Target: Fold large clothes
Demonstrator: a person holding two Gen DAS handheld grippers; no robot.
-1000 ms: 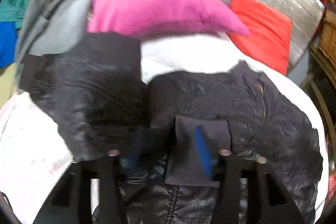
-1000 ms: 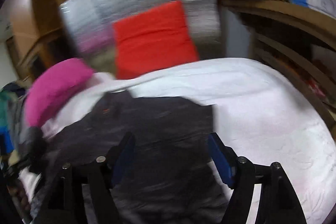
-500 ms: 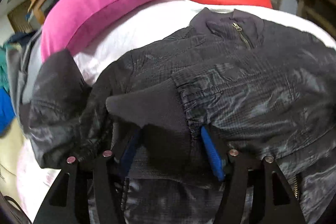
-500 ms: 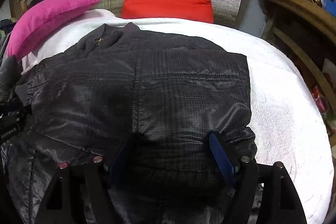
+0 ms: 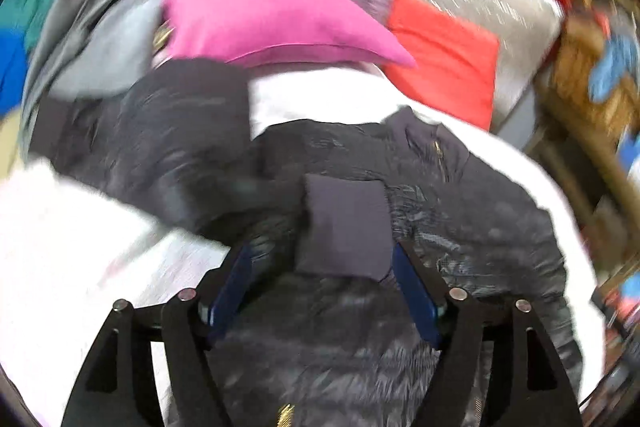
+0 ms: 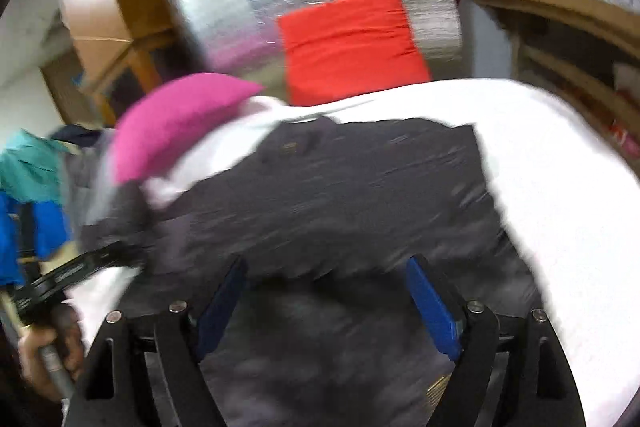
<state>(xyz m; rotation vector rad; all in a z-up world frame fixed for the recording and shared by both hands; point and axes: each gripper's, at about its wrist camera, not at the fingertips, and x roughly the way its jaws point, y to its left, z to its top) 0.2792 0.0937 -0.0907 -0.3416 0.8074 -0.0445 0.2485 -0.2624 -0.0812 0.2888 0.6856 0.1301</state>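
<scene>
Both grippers' jaws [image 5: 320, 283] [image 6: 326, 299] just wider, sleeve cuff [image 5: 346, 225] released

both tongs [image 5: 320, 283] [image 6: 326, 301] have just been opening; cuff [image 5: 344, 227] lies released.

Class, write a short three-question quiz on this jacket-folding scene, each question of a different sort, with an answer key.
1. True or false: the left gripper is clamped shut on the sleeve cuff.
2. Which cushion lies closest to the black jacket? A) pink cushion B) red cushion
3. Fill in: the jacket lies on a ____ bed cover.

Key: 1 false, its jaws stand open, having just been opening, with the cuff lying between them; 2 A; 3 white.
</scene>
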